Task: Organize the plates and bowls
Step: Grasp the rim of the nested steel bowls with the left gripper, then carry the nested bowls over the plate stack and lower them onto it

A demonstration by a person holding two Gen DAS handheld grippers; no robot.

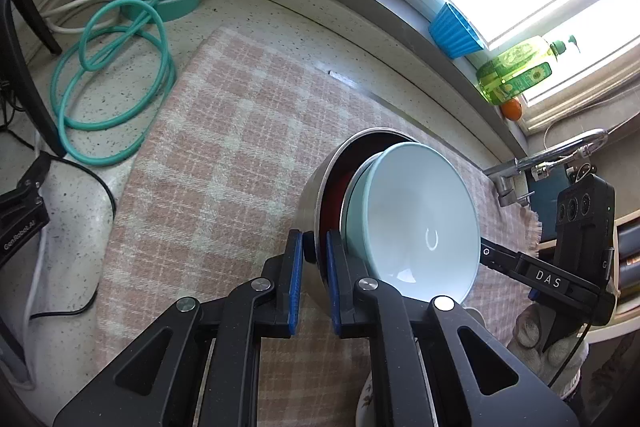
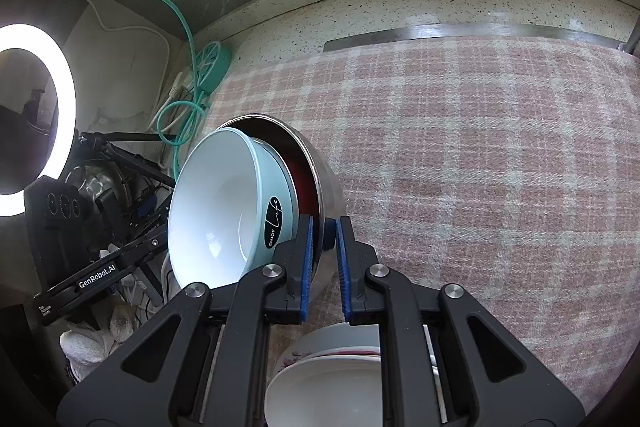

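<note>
Left tongs [image 1: 314, 255]: blue pads closed on the rim of the steel bowl [image 1: 310, 203], one pad outside the wall, one inside; right tongs [image 2: 323, 243]: closed likewise on the opposite rim of the same steel bowl [image 2: 326, 187]; stack held tilted on edge above the checked cloth [image 1: 208, 163] covering the table [image 1: 256, 15], not resting on it as far as can be judged. Contents: a dark red bowl [image 1: 336, 187] nested inside the steel one, a pale blue bowl [image 1: 416, 219] innermost, its mouth turned sideways. Below the right tongs: white plates [image 2: 320, 387], stacked, partly hidden.

Handling: both grips are to be kept firm and level with each other; the inner bowls are held by nesting alone and are judged liable to slide out if the stack is tipped further; the stack is best righted before being lowered.

Pose: both tongs are pointed steeply downward, facing each other across the stack; a gloved hand [image 1: 548, 343] is seen beneath the right tongs.
</note>
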